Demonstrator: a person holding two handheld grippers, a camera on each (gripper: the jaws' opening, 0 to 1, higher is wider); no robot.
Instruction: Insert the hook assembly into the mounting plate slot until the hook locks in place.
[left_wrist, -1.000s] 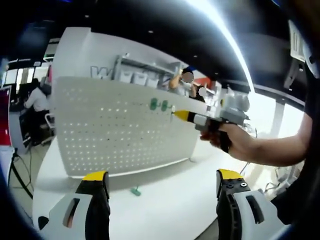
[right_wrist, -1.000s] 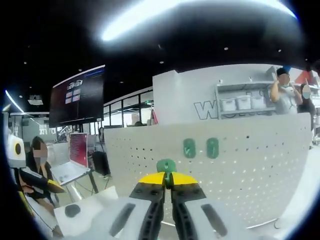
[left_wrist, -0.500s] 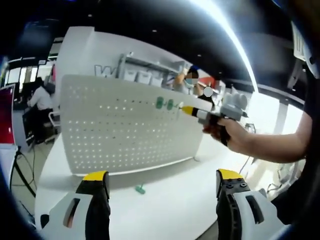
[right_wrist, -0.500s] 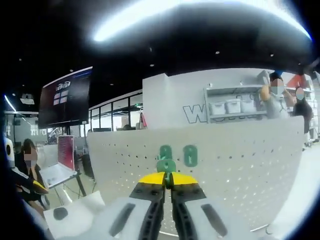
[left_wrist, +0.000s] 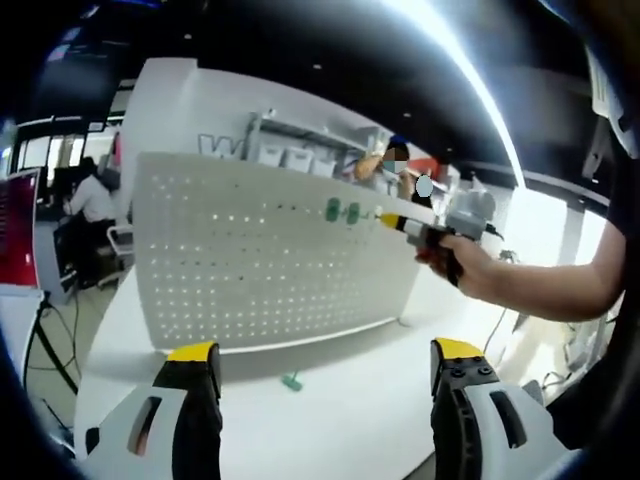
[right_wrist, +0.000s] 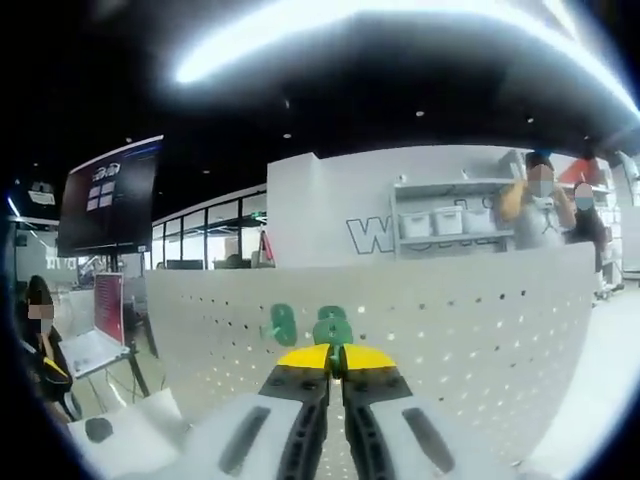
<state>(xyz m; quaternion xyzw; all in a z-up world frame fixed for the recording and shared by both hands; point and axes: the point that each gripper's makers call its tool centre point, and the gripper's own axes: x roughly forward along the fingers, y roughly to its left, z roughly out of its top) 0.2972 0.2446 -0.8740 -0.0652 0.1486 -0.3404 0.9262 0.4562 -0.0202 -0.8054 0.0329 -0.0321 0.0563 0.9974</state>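
Right gripper (right_wrist: 336, 357) jaws pinching green hook (right_wrist: 332, 330), left gripper (left_wrist: 318, 368) jaws wide

**Hooks at the perforated plate**

The mounting plate (left_wrist: 250, 265) is a wide white pegboard panel standing upright on the white bench (left_wrist: 330, 420), its face dotted with regular rows of small holes. Two green hooks (left_wrist: 342, 211) sit side by side high on its face, toward the right end in the left gripper view. In the right gripper view, a green hook assembly (right_wrist: 333, 330) is pinched upright between the yellow tips of the right tongs (right_wrist: 334, 358), against the plate, just right of a mounted hook (right_wrist: 283, 324). Another small green hook (left_wrist: 292, 381) lies loose on the bench, near the plate's foot.
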